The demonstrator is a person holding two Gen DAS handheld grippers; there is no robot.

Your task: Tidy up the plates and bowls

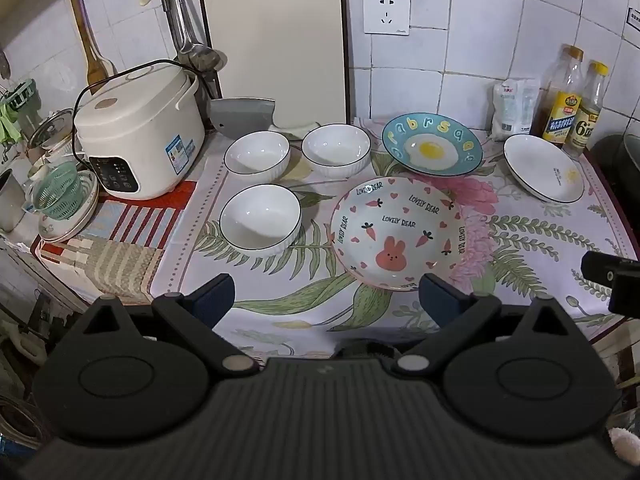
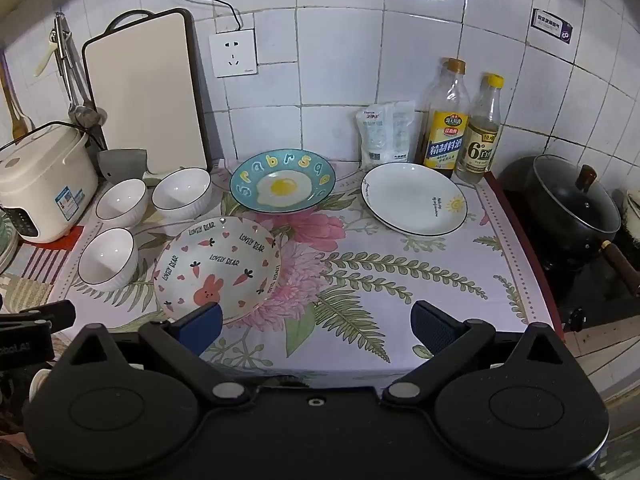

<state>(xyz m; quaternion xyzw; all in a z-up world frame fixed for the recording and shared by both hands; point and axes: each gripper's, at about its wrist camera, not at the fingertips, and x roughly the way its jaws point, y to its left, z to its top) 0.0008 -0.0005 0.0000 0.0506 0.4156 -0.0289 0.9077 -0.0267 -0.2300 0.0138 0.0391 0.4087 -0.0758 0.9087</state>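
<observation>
On the flower-printed tablecloth (image 2: 400,280), three white ribbed bowls (image 2: 108,260) cluster at the left, two behind and one in front, just right of the cream rice cooker (image 2: 40,184). The rabbit-printed bowl (image 2: 218,268) sits right of the front bowl, with the blue fried-egg plate (image 2: 282,180) behind it. The white sun-marked plate (image 2: 416,198) lies further right, before two glass bottles (image 2: 444,120) at the wall.

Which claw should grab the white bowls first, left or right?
Probably the left claw. Its view has the three white bowls closer to straight ahead; from the right claw they sit far off to the left. Both claws are open and empty.
</observation>
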